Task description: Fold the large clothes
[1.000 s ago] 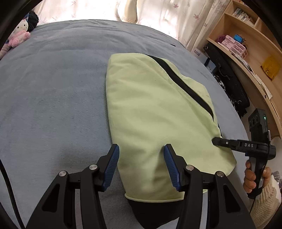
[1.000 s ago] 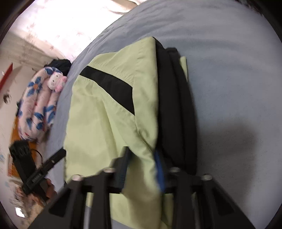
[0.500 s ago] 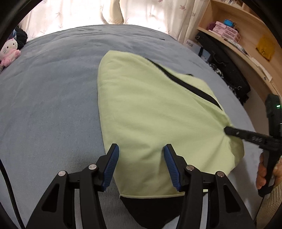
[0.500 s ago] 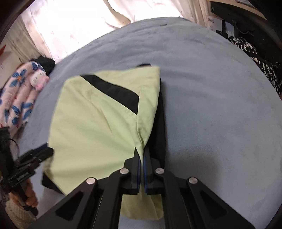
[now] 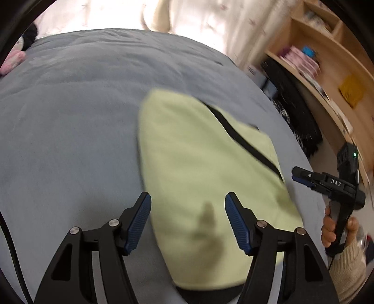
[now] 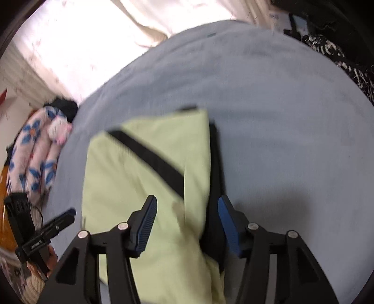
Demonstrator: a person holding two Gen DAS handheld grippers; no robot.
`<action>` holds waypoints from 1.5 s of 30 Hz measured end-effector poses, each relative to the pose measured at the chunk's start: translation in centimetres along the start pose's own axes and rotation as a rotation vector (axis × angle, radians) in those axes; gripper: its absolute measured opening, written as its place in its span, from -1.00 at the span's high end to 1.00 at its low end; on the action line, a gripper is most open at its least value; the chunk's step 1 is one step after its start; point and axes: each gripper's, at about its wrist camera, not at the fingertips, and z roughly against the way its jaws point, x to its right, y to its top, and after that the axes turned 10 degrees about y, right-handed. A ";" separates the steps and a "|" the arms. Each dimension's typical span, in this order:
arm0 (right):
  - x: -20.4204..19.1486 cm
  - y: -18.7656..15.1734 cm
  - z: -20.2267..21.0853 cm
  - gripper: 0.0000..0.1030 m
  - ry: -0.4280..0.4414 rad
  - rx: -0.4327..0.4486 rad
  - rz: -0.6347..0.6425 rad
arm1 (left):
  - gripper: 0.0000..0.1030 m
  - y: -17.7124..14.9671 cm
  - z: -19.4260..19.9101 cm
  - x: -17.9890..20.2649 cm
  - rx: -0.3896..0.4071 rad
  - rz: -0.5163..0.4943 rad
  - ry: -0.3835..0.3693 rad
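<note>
Right gripper (image 5: 298,175) released garment (image 5: 205,163), "DAS" label

Black gripper (image 5: 188,219) frames, ribbed blue pads, cream knit sleeve (image 5: 348,271).

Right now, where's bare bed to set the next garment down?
Widest free patch: the grey bed left of the green garment in the left wrist view, up to the plush at the far corner. The strip beyond the garment toward the curtain is bare too. Crowded: the shelf-side edge, where the right claw hovers just off the garment.
</note>
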 end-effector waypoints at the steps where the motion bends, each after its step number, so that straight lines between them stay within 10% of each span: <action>1: 0.1 0.8 -0.5 -0.07 -0.008 0.009 -0.008 | -0.25 0.9 -0.5 -0.5 0.000 0.011 0.021; 8: 1.4 4.8 -5.2 -0.06 -0.119 -0.001 -0.038 | -0.24 4.2 -5.2 -2.5 -0.075 0.063 0.062; 11: 1.2 4.7 -6.5 0.87 -0.159 -0.028 0.007 | -0.23 4.2 -6.3 -2.5 -0.093 0.047 0.061; 14: 0.6 4.4 -6.0 0.97 -0.238 0.006 0.080 | 0.04 4.4 -6.6 -1.7 -0.098 0.034 0.052; 21: 2.8 3.0 -8.4 1.00 -0.368 -0.057 0.067 | 0.03 4.2 -8.1 -0.7 -0.085 0.000 0.145; 31: -0.9 1.7 0.4 0.97 -0.285 0.041 0.128 | -0.02 3.7 -2.6 0.3 -0.074 -0.034 0.213; 38: -5.7 -1.3 6.0 0.32 -0.216 0.096 0.205 | -0.13 1.2 4.3 2.7 0.017 -0.097 0.248; 45: -8.6 -4.5 9.9 0.28 -0.161 0.104 0.259 | -0.19 -1.5 9.8 5.2 0.056 -0.143 0.248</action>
